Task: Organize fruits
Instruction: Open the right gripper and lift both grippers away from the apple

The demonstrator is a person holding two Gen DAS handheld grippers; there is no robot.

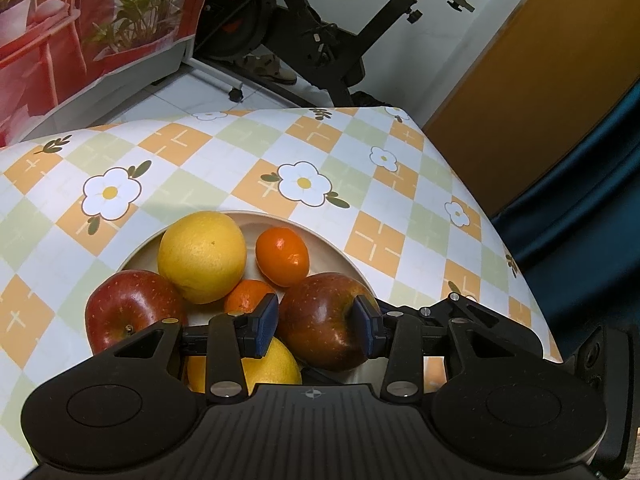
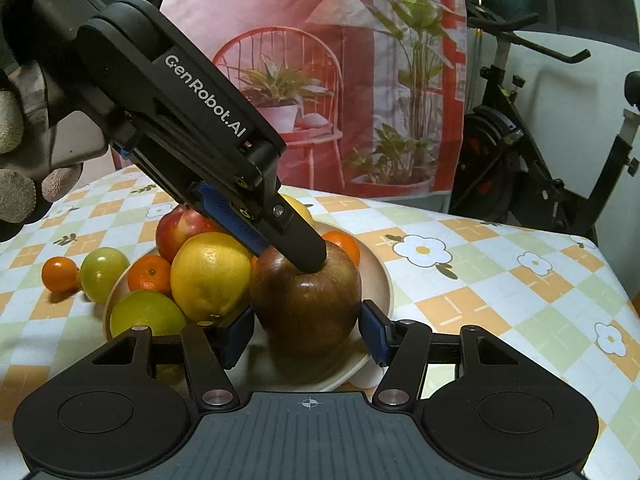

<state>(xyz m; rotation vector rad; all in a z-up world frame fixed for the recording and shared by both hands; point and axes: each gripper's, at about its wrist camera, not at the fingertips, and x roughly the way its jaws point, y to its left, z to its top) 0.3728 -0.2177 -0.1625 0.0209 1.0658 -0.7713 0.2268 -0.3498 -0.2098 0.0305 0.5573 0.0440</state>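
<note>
A beige plate (image 2: 380,280) at lower centre of the frame holds a dark red apple (image 2: 306,300), a second apple (image 1: 128,312), two yellow citrus and small oranges. The dark apple sits stem dimple up. The left gripper (image 1: 316,324) has its jaws clamped on this apple's sides; the right gripper (image 2: 306,336) has its jaws flanking it, contact unclear. The worktop (image 1: 360,184) wears a checked floral cloth; an exercise bike (image 1: 340,40) stands behind.

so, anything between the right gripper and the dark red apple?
Nothing visible: the dark red apple sits directly between the right gripper's fingers on the beige round plate. But the left gripper is clamped on that apple's top from the upper left, and the big yellow citrus crowds one finger.
</note>
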